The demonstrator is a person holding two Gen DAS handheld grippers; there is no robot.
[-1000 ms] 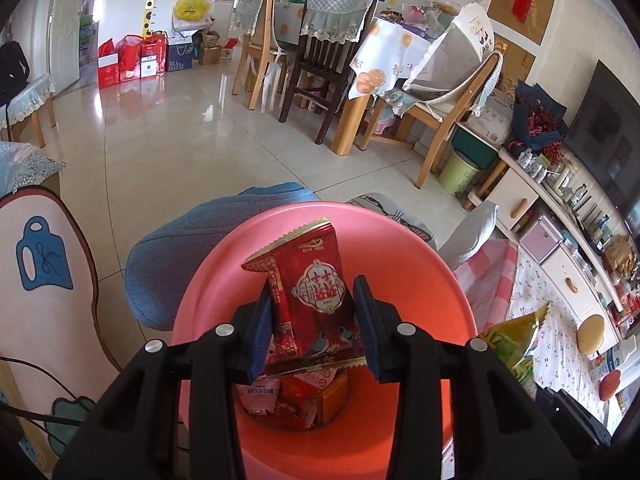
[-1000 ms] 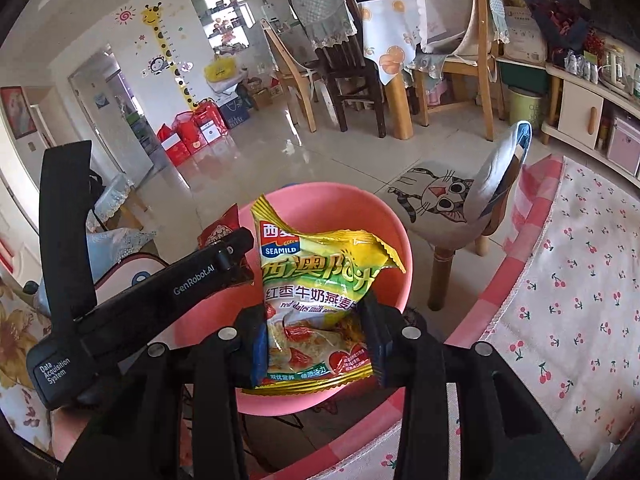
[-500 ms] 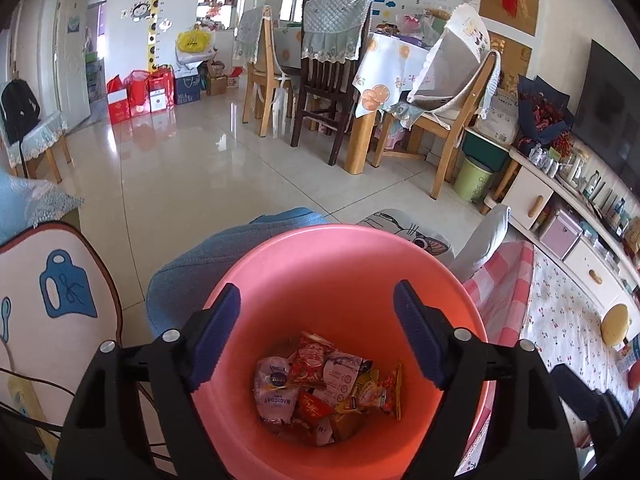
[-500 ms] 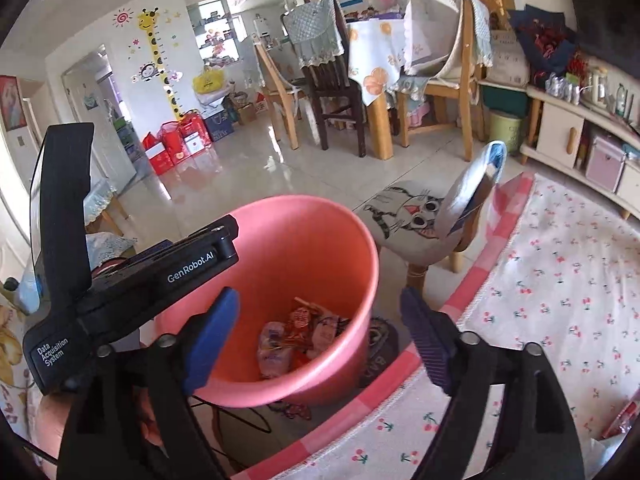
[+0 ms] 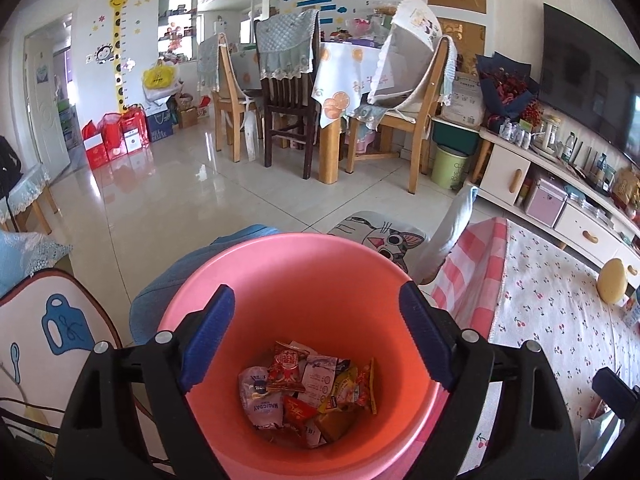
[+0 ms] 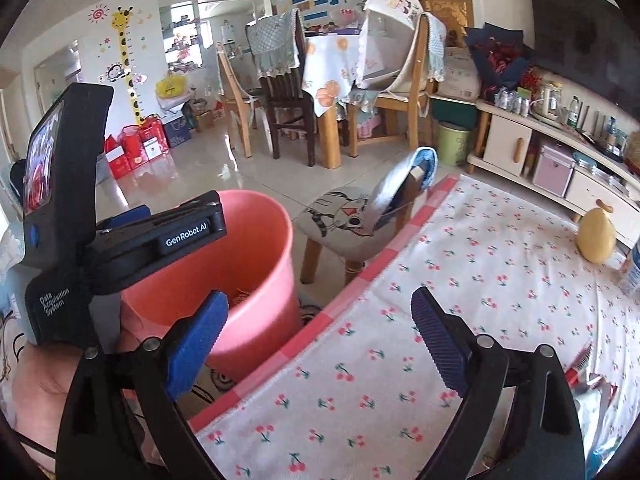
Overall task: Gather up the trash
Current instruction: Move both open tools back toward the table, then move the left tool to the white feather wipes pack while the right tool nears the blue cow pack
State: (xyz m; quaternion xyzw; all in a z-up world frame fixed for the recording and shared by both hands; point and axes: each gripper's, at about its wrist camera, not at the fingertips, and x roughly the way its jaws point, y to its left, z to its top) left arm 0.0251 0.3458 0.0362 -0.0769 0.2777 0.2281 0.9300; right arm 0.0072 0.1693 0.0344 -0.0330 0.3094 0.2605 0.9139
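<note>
Currently both sets of jaws are opening, nothing between them. Left gripper (image 5: pixel 316 340) frames wrappers (image 5: pixel 308 388) at lower centre inside the pink bucket (image 5: pixel 280 264). Right gripper (image 6: pixel 320 344) view hides them behind the bucket wall, showing the cherry-print cloth (image 6: pixel 460 272).

Both views are bright with daylight that comes from windows (image 5: pixel 224 16) at the far end of the room. The glossy floor tiles (image 5: pixel 168 184) throw back pale glare and soft reflections. Shadows are faint and diffuse. Fisheye distortion bends straight lines strongly toward the edges, and black vignetting fills the corners. The left wrist view is sharp, while the right wrist view shows motion blur on the stool's backrest (image 6: pixel 404 184).
</note>
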